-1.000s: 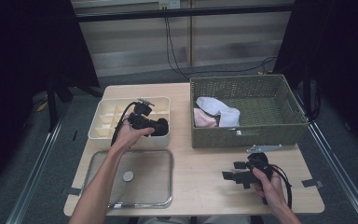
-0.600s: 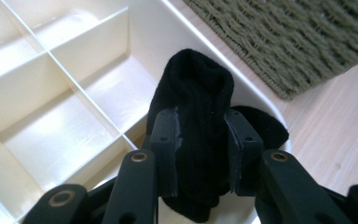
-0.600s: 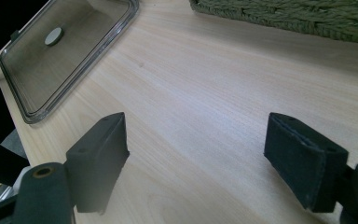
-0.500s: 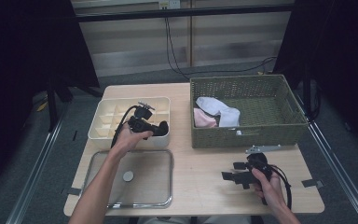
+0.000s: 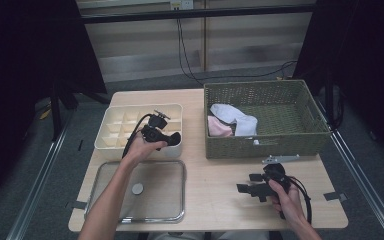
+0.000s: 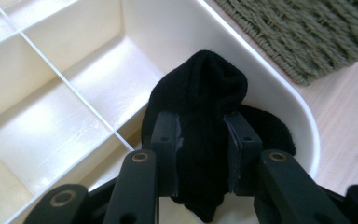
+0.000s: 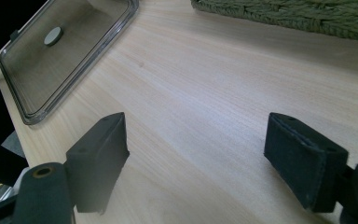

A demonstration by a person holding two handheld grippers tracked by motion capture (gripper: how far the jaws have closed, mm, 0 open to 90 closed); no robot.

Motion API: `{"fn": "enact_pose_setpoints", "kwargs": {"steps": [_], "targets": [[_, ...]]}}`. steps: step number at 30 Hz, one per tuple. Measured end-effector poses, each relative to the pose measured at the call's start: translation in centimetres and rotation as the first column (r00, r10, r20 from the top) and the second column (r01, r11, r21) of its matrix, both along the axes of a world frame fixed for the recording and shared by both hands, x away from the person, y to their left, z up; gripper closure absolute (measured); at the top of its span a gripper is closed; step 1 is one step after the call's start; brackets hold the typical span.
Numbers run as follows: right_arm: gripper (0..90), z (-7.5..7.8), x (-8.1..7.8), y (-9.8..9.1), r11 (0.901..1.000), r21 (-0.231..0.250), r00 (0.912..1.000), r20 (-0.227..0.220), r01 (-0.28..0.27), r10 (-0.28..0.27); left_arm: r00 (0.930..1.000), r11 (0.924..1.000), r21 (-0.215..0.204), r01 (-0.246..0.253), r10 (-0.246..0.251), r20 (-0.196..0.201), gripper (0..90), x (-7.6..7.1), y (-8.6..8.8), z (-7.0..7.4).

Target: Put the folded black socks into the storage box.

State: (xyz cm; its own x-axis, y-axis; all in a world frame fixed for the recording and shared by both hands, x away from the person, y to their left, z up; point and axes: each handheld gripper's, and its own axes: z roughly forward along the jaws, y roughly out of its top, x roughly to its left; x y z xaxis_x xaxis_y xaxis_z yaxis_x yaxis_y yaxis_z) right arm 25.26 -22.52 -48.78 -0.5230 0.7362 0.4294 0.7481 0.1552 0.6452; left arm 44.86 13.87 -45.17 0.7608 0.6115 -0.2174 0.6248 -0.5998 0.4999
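Observation:
My left gripper (image 5: 166,136) hangs over the near right corner of a cream divided box (image 5: 115,131). Its jaws have just been closing, and they now pinch a black sock (image 6: 205,84). In the left gripper view the sock bulges up between the pads (image 6: 165,140) and droops into the corner compartment against the box wall (image 6: 177,28). My right gripper (image 5: 247,184) hovers low over the table (image 5: 215,175) at the near right. It is open, and bare wood shows between its pads (image 7: 98,154).
A woven green basket (image 5: 280,142) at the back right holds a white sock (image 5: 235,119) and a pink one (image 5: 219,129). A clear lid (image 5: 145,200) with a round knob lies at the near left. A small metal bracket (image 5: 280,159) lies in front of the basket.
The left hand has shifted only slightly over the box corner, still with the black sock. The right hand has kept still.

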Motion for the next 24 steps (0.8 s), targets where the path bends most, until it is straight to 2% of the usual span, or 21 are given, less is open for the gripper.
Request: {"fn": "enact_pose_setpoints", "kwargs": {"steps": [1,2,5,10,13,16,18,21,22,24], "targets": [[21.0,0.0,0.0,0.0,1.0000,-0.001,1.0000,0.002,-0.002,0.002,0.9999,0.9999,0.008,-0.008,0.008,0.012,69.2,-0.2,-0.3,0.0],[21.0,0.0,0.0,0.0,1.0000,-0.003,1.0000,-0.001,0.001,-0.001,0.9998,0.9998,0.017,0.007,-0.007,0.017,69.2,-0.1,-0.2,0.0],[21.0,0.0,0.0,0.1,1.0000,-0.002,1.0000,-0.002,-0.003,0.003,0.9999,0.9999,0.013,-0.002,0.002,0.011,69.2,-0.1,-0.2,-0.1],[21.0,0.0,0.0,0.0,1.0000,-0.001,1.0000,0.001,-0.001,0.001,0.9997,0.9995,-0.031,-0.002,0.003,0.025,68.6,-0.3,0.4,-0.3],[21.0,0.0,0.1,-0.1,1.0000,-0.003,1.0000,0.002,0.002,-0.002,0.9993,0.9992,-0.038,-0.017,0.018,0.033,66.4,-0.6,0.4,-0.1],[21.0,0.1,0.0,-0.1,1.0000,-0.002,1.0000,0.004,-0.001,0.001,0.9988,0.9987,-0.050,0.003,0.000,0.050,62.9,-0.7,0.8,0.1],[21.0,0.1,0.0,-0.2,1.0000,-0.005,1.0000,0.006,0.001,-0.001,0.9985,0.9979,-0.065,-0.004,0.007,0.054,60.4,-0.8,0.9,0.1],[21.0,0.0,0.1,-0.1,1.0000,-0.004,1.0000,0.001,0.004,-0.004,0.9978,0.9978,-0.065,-0.015,0.019,0.063,57.1,-0.9,0.8,0.3],[21.0,0.0,0.1,-0.1,1.0000,-0.005,1.0000,0.000,0.006,-0.006,0.9971,0.9961,-0.082,-0.032,0.037,0.067,54.7,-1.0,0.8,0.4],[21.0,0.1,0.2,0.0,1.0000,-0.003,1.0000,0.001,0.001,-0.001,0.9970,0.9945,-0.098,-0.036,0.042,0.065,51.7,-1.1,1.1,0.6]]}}
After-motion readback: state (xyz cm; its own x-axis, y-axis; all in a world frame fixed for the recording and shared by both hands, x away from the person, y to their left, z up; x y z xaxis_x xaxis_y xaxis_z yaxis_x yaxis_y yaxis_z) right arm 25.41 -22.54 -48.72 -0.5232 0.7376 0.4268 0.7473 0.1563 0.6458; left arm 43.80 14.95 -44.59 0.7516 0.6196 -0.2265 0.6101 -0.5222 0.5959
